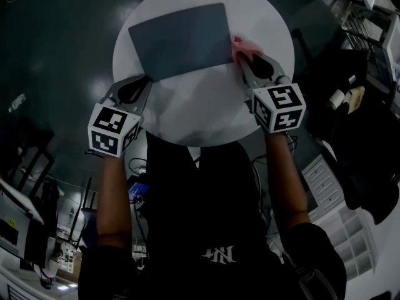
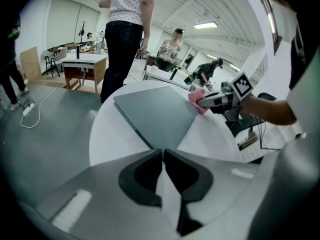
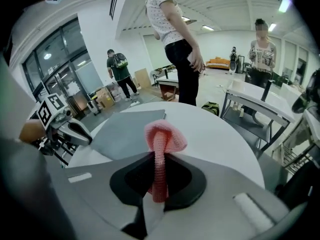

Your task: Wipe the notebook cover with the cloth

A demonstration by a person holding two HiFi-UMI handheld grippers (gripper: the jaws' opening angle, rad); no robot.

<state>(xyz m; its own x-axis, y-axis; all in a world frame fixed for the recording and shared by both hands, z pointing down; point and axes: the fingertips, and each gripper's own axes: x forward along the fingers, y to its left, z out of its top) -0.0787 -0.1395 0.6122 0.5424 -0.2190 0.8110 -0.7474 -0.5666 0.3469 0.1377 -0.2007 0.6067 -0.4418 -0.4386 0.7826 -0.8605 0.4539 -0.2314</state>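
Observation:
A grey notebook [image 1: 181,39] lies shut on the round white table [image 1: 206,111]; it also shows in the left gripper view [image 2: 155,114] and the right gripper view [image 3: 125,129]. My right gripper [image 1: 245,58] is shut on a pink cloth [image 1: 240,45], held just off the notebook's right edge. The cloth [image 3: 162,141] bulges out past the jaws in the right gripper view and shows pink [image 2: 199,100] in the left one. My left gripper [image 1: 139,83] is shut with nothing in it, near the notebook's near-left corner.
Several people stand beyond the table, the nearest [image 2: 127,39] right at its far edge. Desks [image 2: 85,66] and chairs fill the room behind. A shelf unit [image 1: 369,24] stands to the right of the table, cables [image 1: 140,164] lie on the floor under it.

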